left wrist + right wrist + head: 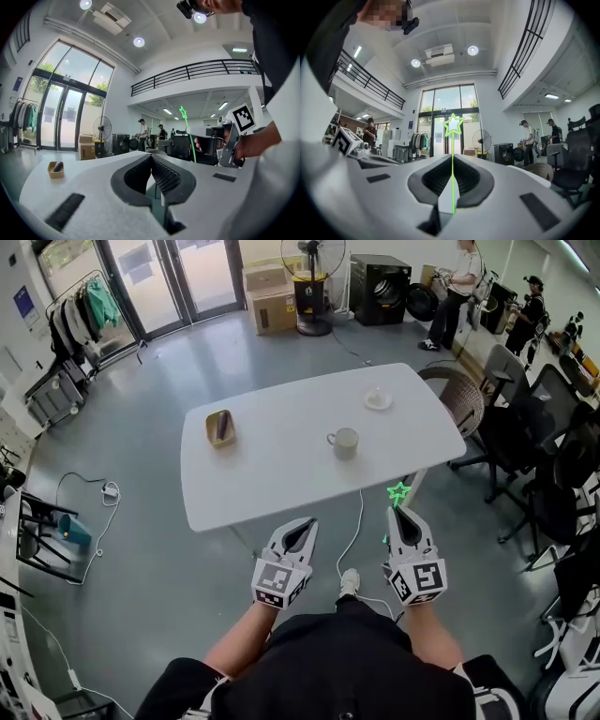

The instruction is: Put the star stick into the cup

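Observation:
A thin green star stick (398,493) stands up from my right gripper (404,513), which is shut on its shaft. In the right gripper view the stick (453,140) runs straight up between the closed jaws of the right gripper (452,159), star on top. The pale cup (344,442) sits on the white table (281,474), ahead and to the left of the star. My left gripper (301,529) is shut and holds nothing; it hangs before the table's near edge. In the left gripper view, the left gripper (151,158) has the star stick (183,112) off to its right.
A yellow tray (220,427) with a dark object sits at the table's left end, and a small white dish (378,398) at the far right. Office chairs (525,437) and a wicker chair (457,395) stand right of the table. A cable (354,531) runs across the floor.

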